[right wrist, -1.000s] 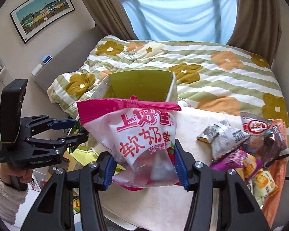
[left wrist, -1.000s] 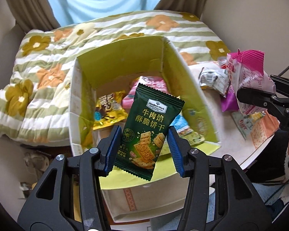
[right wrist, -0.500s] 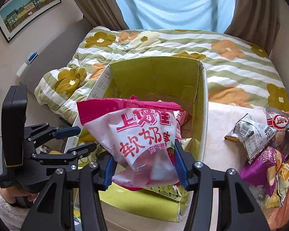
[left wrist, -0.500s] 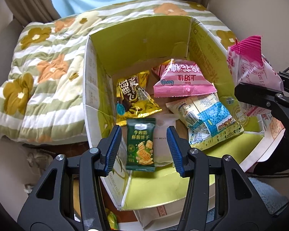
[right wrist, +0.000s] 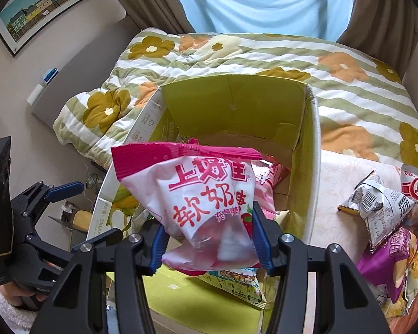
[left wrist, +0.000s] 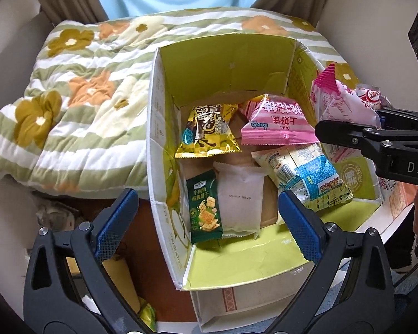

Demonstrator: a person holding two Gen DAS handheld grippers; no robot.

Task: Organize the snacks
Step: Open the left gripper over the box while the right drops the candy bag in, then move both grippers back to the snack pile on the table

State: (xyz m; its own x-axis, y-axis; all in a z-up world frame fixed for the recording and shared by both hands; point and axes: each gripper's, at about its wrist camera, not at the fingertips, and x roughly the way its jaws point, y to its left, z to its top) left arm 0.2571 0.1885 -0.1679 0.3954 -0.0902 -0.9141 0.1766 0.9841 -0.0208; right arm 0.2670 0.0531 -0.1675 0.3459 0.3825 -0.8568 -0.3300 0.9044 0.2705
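Glossy plastic snack bags [left wrist: 278, 122], matt cardboard box [left wrist: 228, 55].

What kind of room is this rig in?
Most likely a bedroom at home. A bed with a flowered quilt fills the background, brown curtains hang at the window behind it, and a framed picture hangs on the wall.

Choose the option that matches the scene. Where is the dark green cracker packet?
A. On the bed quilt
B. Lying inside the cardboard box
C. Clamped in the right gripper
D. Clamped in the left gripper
B: the dark green cracker packet lies on the floor of the cardboard box, beyond the open left gripper.
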